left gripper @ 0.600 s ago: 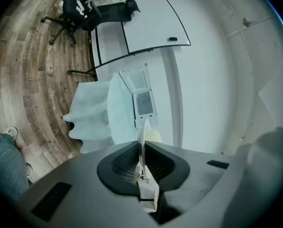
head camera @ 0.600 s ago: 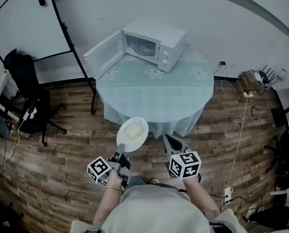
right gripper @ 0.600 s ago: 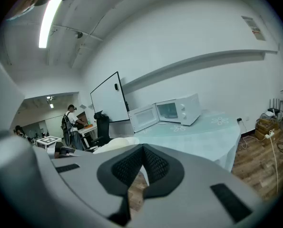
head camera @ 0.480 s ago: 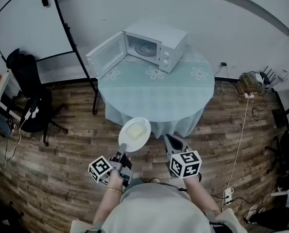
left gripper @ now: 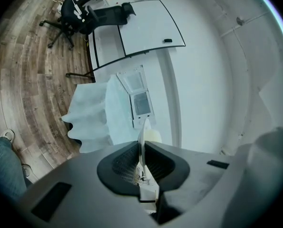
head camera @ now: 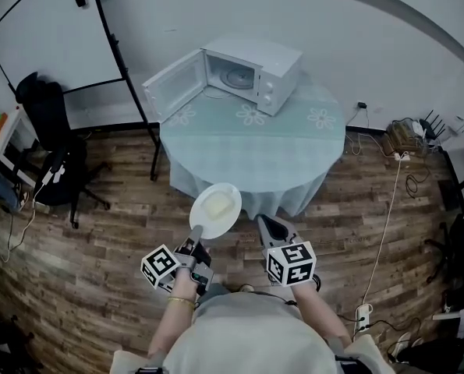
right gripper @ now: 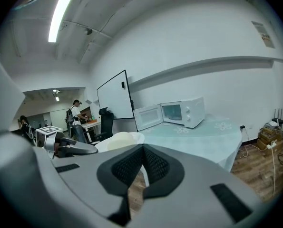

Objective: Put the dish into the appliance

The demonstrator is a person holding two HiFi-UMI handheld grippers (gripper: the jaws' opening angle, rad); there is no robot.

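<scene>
Left gripper (head camera: pixel 196 238): we clamp the round white plate (head camera: pixel 214 210) by its rim, centre frame.
Right gripper (head camera: pixel 267 226): jaws together, empty.
White microwave (head camera: pixel 255 72): door open, upper centre.

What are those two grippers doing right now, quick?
Left gripper: closed on the rim of the white plate.
Right gripper: closed, holding nothing.

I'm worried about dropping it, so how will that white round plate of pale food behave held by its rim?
The left gripper pinches only the rim, yet the white round plate lies level, so it is probably stiff, perhaps ceramic. Its weight sits beyond the grip, so it may sag or twist. The pale food could slide if it tilts.
</scene>
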